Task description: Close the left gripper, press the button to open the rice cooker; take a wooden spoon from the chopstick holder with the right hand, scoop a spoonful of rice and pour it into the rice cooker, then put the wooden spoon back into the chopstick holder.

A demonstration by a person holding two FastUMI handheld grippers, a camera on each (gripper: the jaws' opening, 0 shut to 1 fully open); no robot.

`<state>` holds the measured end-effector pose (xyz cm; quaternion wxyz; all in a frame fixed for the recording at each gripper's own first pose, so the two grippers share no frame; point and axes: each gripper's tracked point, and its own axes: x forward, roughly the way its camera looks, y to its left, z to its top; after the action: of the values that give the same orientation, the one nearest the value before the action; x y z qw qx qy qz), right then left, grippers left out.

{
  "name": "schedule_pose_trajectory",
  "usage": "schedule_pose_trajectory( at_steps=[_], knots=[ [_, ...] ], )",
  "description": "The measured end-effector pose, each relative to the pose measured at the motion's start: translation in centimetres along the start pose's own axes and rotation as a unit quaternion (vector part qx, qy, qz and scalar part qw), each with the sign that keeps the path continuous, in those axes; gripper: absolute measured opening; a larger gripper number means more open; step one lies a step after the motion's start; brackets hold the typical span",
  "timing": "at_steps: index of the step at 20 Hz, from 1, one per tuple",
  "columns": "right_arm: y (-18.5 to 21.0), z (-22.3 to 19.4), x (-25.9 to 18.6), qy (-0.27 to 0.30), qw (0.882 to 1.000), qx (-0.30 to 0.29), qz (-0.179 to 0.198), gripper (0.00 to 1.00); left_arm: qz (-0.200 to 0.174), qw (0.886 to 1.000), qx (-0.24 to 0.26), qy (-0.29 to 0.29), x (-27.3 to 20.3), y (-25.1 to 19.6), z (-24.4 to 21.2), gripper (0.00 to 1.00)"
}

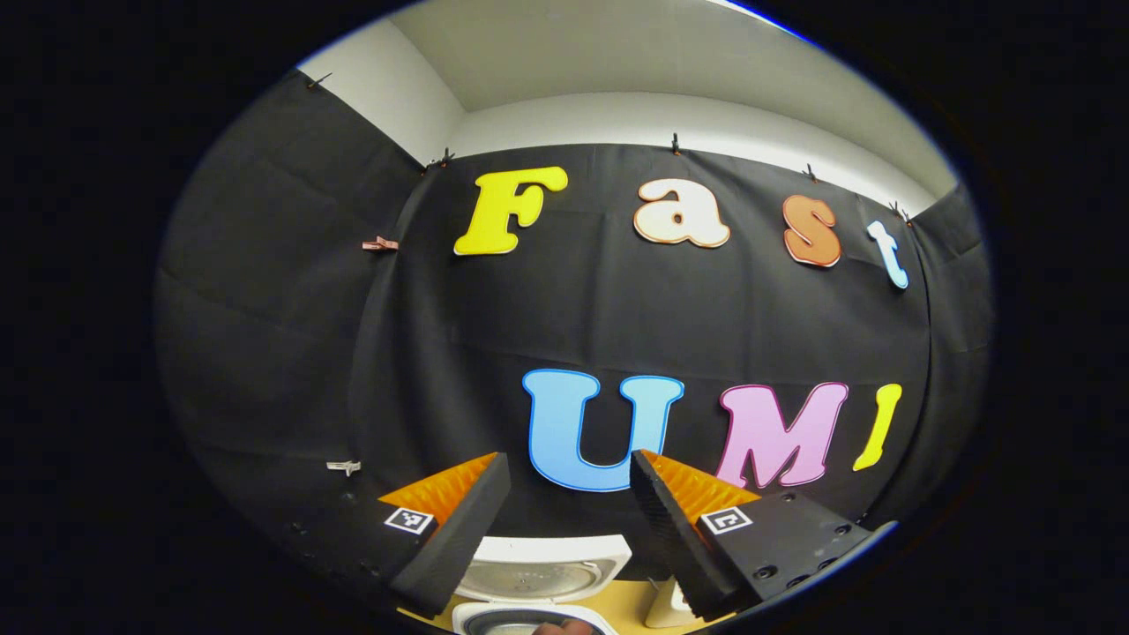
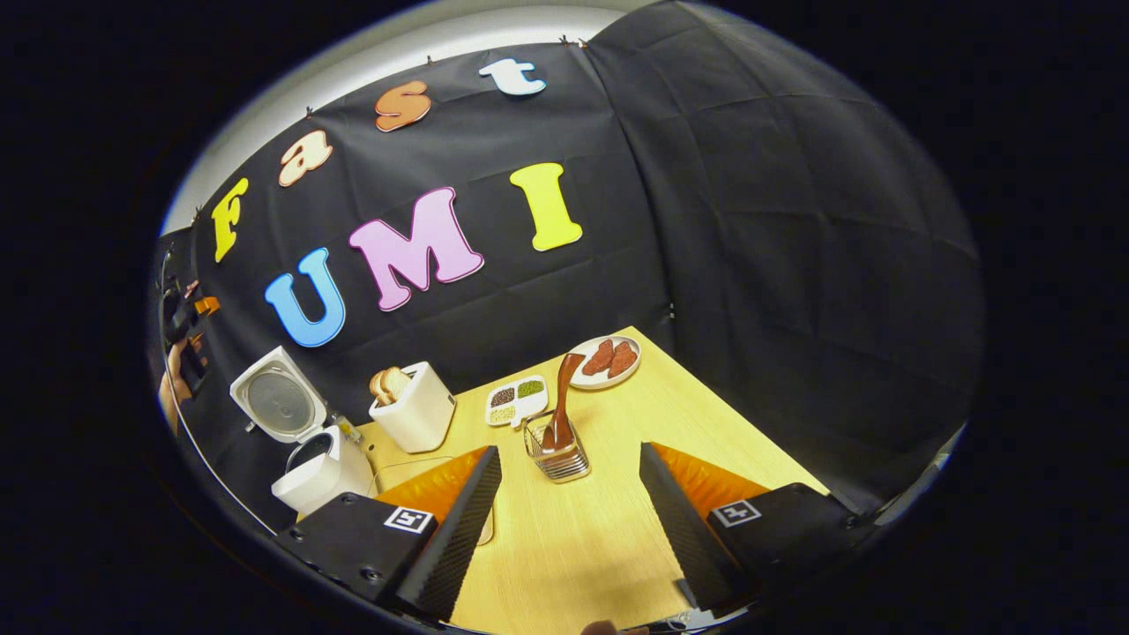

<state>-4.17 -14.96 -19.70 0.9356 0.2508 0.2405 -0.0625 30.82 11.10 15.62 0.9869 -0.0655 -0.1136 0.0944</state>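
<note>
The rice cooker (image 2: 309,441), lower left on the worktop (image 2: 617,494), has its lid up. The wooden spoon (image 2: 561,406) stands in the chopstick holder (image 2: 557,454), mid-frame. The right hand-held gripper (image 2: 569,503) is wide apart, holding nothing, and could knock the light holder over. The left hand-held gripper (image 1: 569,520) is released too.

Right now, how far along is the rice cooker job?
Done: the rice cooker stands with its lid up, so the button press looks finished. In hand: nothing; the right tool is open, facing the wooden spoon, which stands in the chopstick holder. The left tool is open above the cooker. Whether rice has been scooped, I cannot tell; if not, take, scoop, pour, return remain.
</note>
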Motion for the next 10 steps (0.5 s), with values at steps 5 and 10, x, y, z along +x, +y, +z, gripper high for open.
schedule_pose_trajectory(
  at_steps=[5, 10],
  knots=[
    [0.3, -0.2, -4.8, -0.016, 1.0, -0.004, -0.026, 0.98, 0.019, 0.995, 0.009, 0.102, 5.9, 2.4, -9.1, 0.94],
    [-0.3, -0.1, -6.3, -0.032, 0.998, -0.003, -0.057, 0.98, 0.045, 0.987, 0.021, 0.156, 8.9, 5.3, -14.6, 0.94]
  ],
)
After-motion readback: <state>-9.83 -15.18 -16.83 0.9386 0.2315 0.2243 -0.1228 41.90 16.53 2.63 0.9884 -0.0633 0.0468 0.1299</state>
